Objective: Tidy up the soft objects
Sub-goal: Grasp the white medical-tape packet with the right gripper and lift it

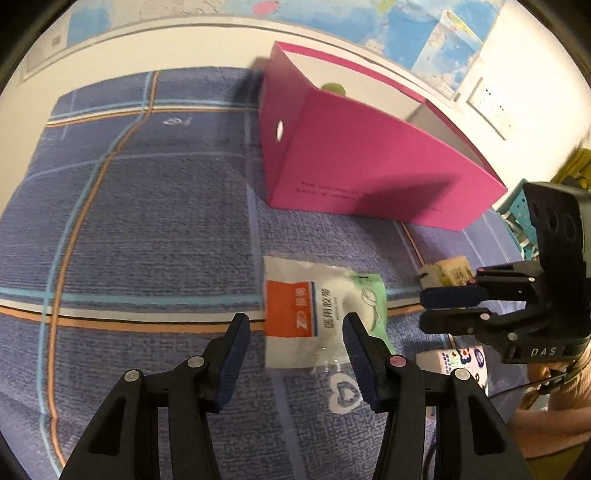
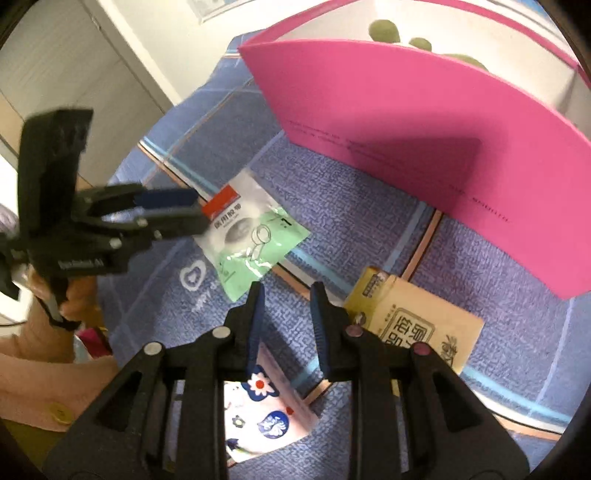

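Left claw [image 1: 295,332]: fingers spread wide, nothing between them, poised over the near end of a clear packet of medical tape [image 1: 295,314] with an orange and white label. The packet lies flat on the blue plaid cloth [image 1: 147,221] covering the surface, and rests on top of a green sachet [image 1: 373,295]. Whether the fingertips touch the packet cannot be told.

Right claw [image 2: 286,295]: fingers parted to a moderate gap, holding nothing. It hangs above the cloth between a floral tissue pack [image 2: 266,413] beneath it and a tan paper pack [image 2: 417,325] just to its right. The green sachet's corner lies just ahead of its tips.

Beyond both claws stands an open pink box [image 1: 369,166], upright on the cloth; green rounded items [image 2: 384,31] show inside it, their nature unclear.

Step in hand, as judged: the left claw is lining up to take the tape packet, presumably bound for the pink box. The next move calls for lowering the fingers to straddle the packet's edge and closing on the slippery film alone, without dragging the sachet beneath. The tissue pack and tan pack remain unsorted.
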A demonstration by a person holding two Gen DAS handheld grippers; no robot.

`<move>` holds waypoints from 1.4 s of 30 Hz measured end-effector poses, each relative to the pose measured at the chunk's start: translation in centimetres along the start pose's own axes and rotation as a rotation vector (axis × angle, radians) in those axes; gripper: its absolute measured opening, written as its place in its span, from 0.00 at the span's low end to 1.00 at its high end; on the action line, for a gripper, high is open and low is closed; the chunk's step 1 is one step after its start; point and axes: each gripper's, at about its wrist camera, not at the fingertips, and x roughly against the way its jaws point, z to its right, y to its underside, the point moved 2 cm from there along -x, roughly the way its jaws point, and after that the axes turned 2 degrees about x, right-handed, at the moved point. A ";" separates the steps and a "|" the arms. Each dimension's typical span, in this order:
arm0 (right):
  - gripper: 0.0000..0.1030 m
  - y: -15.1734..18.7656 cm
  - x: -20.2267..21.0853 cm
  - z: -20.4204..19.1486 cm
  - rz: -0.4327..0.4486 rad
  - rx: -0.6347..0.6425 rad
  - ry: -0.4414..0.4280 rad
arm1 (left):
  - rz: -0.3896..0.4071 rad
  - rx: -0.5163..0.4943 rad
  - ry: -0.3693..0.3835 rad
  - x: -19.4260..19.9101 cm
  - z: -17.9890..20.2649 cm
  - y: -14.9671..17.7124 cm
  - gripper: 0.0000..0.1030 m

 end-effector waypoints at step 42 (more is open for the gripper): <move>0.10 -1.7 -0.9 -0.7 0.225 -0.041 -0.156 | -0.016 0.004 0.171 -1.1 0.5 -0.9 0.72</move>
